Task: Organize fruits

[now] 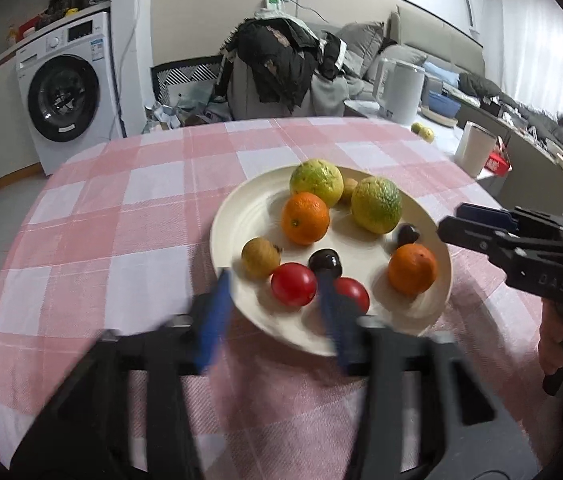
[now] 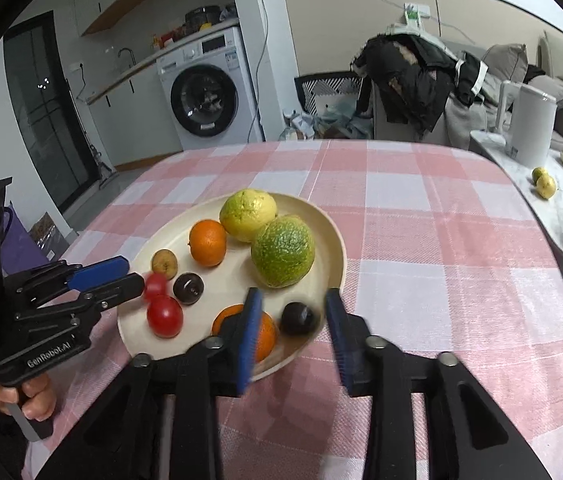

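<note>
Left wrist view: the fruits are seen on the plate (image 1: 237, 216) at the table's middle. The left gripper (image 1: 273, 280) is spread around a red tomato (image 1: 293, 284) at six o'clock. The right gripper (image 2: 293, 300) is spread too. Tomatoes are likely soft and slippery, best held by the sides. "GenRobot.AI" can be read.
</note>
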A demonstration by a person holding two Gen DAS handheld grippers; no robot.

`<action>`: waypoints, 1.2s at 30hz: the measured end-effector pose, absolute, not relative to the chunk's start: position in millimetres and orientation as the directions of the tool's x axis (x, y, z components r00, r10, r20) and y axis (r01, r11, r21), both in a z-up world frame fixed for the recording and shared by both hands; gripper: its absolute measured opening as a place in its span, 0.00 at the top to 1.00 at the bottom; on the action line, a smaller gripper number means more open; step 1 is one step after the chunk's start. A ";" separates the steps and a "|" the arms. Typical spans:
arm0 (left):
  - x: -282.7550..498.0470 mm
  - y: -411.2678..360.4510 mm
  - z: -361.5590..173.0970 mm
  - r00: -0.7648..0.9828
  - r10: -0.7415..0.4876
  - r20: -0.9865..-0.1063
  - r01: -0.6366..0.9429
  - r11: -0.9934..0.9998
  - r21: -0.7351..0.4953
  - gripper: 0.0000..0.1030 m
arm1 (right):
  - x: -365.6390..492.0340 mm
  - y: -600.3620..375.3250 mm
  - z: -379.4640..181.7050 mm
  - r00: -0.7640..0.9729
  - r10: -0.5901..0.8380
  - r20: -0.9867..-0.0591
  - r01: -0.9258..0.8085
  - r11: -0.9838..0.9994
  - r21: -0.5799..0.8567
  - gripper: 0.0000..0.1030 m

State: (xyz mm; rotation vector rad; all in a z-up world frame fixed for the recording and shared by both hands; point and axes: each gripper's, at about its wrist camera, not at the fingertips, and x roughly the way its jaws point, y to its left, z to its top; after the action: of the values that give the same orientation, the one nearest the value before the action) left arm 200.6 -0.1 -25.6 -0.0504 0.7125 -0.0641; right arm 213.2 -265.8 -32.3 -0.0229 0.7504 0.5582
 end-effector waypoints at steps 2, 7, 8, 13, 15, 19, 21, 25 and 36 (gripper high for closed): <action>187.2 4.1 -20.7 0.788 -0.059 -0.613 0.016 0.997 -0.075 0.13 | 206.8 -271.4 -30.5 0.606 0.472 -0.640 -0.482 0.858 0.177 0.42; 155.4 5.3 -11.5 0.841 -0.037 -0.539 -0.002 0.997 -0.071 0.01 | 183.3 -282.1 -28.0 0.613 0.505 -0.608 -0.504 0.842 0.191 0.09; 149.5 3.9 -9.7 0.850 -0.035 -0.525 0.000 0.998 -0.066 0.01 | 178.9 -283.0 -26.6 0.617 0.512 -0.598 -0.513 0.837 0.189 0.05; 126.7 -3.5 -2.9 0.875 -0.033 -0.483 0.004 0.998 -0.062 0.01 | 157.1 -284.4 -17.3 0.648 0.547 -0.531 -0.551 0.817 0.169 0.00; 119.0 -5.6 -1.0 0.883 -0.025 -0.469 -0.001 0.998 -0.055 0.01 | 150.1 -283.4 -14.8 0.652 0.560 -0.511 -0.568 0.807 0.161 0.00; 110.0 -7.8 1.2 0.898 -0.008 -0.440 -0.013 0.999 -0.045 0.01 | 139.4 -282.8 -12.4 0.664 0.574 -0.478 -0.590 0.796 0.136 0.00; 107.6 -7.3 1.8 0.900 -0.011 -0.435 -0.014 0.998 -0.054 0.01 | 137.2 -281.9 -12.5 0.668 0.576 -0.471 -0.595 0.793 0.127 0.00; 104.6 -5.4 -0.1 0.904 -0.021 -0.426 -0.014 0.997 -0.078 0.01 | 130.4 -280.7 -13.4 0.682 0.577 -0.450 -0.605 0.790 0.096 0.00; 104.4 -13.5 -1.2 0.906 -0.037 -0.421 0.016 0.998 -0.054 0.01 | 126.7 -283.8 -13.2 0.696 0.575 -0.430 -0.602 0.794 0.088 0.00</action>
State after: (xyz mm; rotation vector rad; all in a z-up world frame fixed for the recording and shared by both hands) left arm 104.4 -13.5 -1.2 -0.0494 0.4351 -0.0270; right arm 126.7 -283.8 -13.2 -0.0613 0.4582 0.6571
